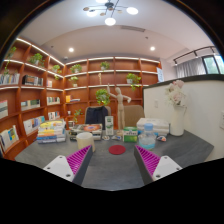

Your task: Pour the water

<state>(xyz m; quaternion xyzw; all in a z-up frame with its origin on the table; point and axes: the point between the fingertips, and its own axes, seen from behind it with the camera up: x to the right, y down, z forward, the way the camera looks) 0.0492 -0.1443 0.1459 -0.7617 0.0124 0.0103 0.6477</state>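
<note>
Beyond our fingertips, at the far side of the grey table (110, 165), we see the clear water vessel (148, 135), apparently a jug or bottle, standing upright beside a white cup (84, 139). Between them lies a red coaster (117, 150), perhaps marking where the pouring belongs. We hold our gripper (112, 160) spread wide with nothing between its purple pads (78, 160), aimed level at the table, which suits an approach not yet begun. Small boxes and bottles (108, 125) crowd behind, so we judge a careful reach is needed. Wooden shelves (40, 85) line the room farther back.
</note>
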